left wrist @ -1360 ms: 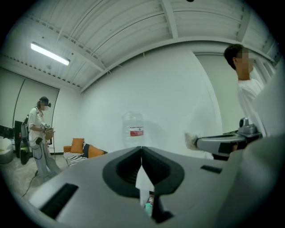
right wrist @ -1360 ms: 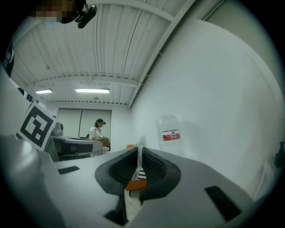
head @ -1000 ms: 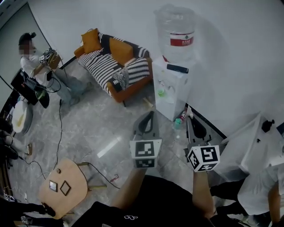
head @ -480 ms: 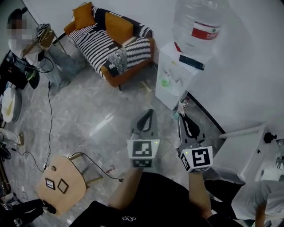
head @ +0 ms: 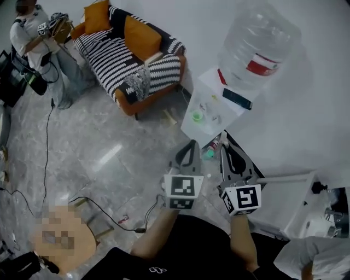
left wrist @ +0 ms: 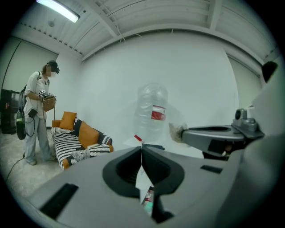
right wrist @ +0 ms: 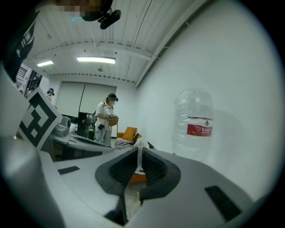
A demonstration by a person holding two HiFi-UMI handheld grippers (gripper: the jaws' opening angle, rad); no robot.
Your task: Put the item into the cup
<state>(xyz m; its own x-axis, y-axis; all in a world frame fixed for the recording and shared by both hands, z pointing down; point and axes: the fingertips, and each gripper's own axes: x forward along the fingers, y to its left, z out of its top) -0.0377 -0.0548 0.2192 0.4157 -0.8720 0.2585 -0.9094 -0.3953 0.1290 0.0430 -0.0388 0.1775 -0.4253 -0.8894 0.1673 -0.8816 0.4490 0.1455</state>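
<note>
Our right gripper (head: 223, 141) pinches a small whitish crumpled item (left wrist: 176, 132); left gripper (head: 192, 144) closed, empty. We judge it mid-carry. Next, reach the far small green cup (head: 197, 116).

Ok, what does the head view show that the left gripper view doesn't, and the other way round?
Only the head view: the green cup on the dispenser ledge. Only the left gripper view: the ceiling light, and the left gripper with its jaws meeting tip to tip, nothing held. Both: the water bottle, striped sofa, standing person and right gripper.
</note>
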